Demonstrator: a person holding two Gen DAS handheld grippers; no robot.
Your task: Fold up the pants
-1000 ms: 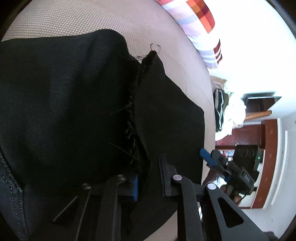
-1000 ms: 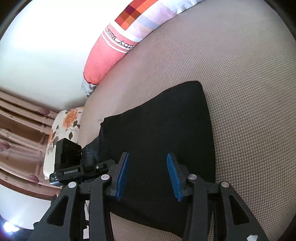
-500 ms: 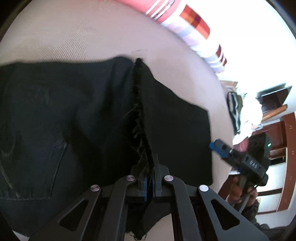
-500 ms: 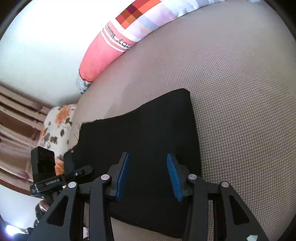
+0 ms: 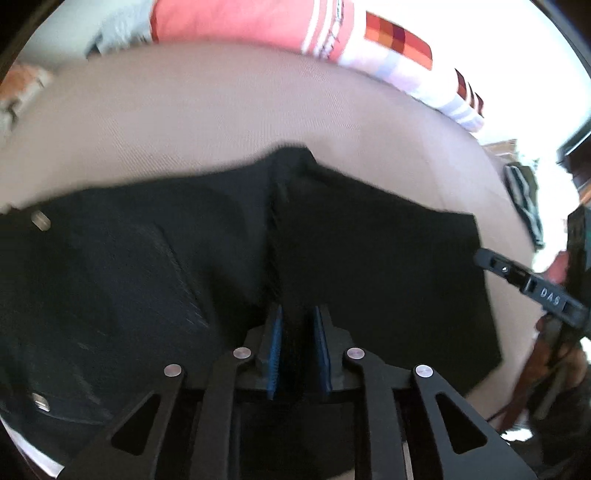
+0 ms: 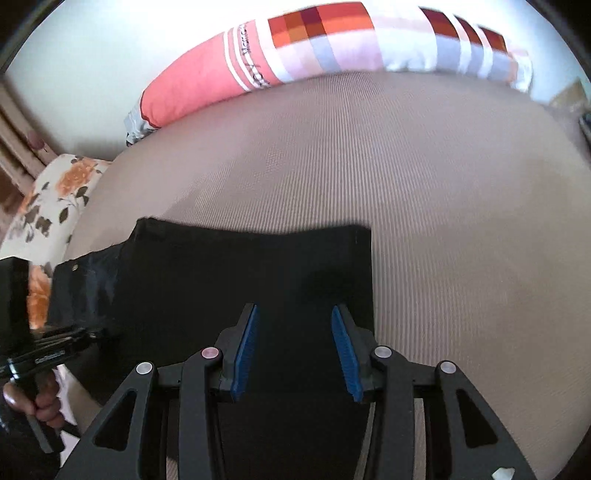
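While black pants (image 5: pixel 369 266) lie folded, left gripper (image 5: pixel 297 347) jaws just parting off fabric, right gripper (image 6: pixel 295 347) jaws spread

We lose the pants (image 5: pixel 110 280) past the left edge of the left wrist view; the bed's (image 5: pixel 221 118) far edge and pillow (image 5: pixel 236 22) blur, and the right claw (image 5: pixel 480 258) is cut off.

Beyond the black pants (image 6: pixel 236 280) you have a broad stretch of bare beige bed (image 6: pixel 424 184) — open to your right as well. The long striped pillow (image 6: pixel 332 48) closes off the far edge, and a floral cushion (image 6: pixel 55 199) crowds the left corner.
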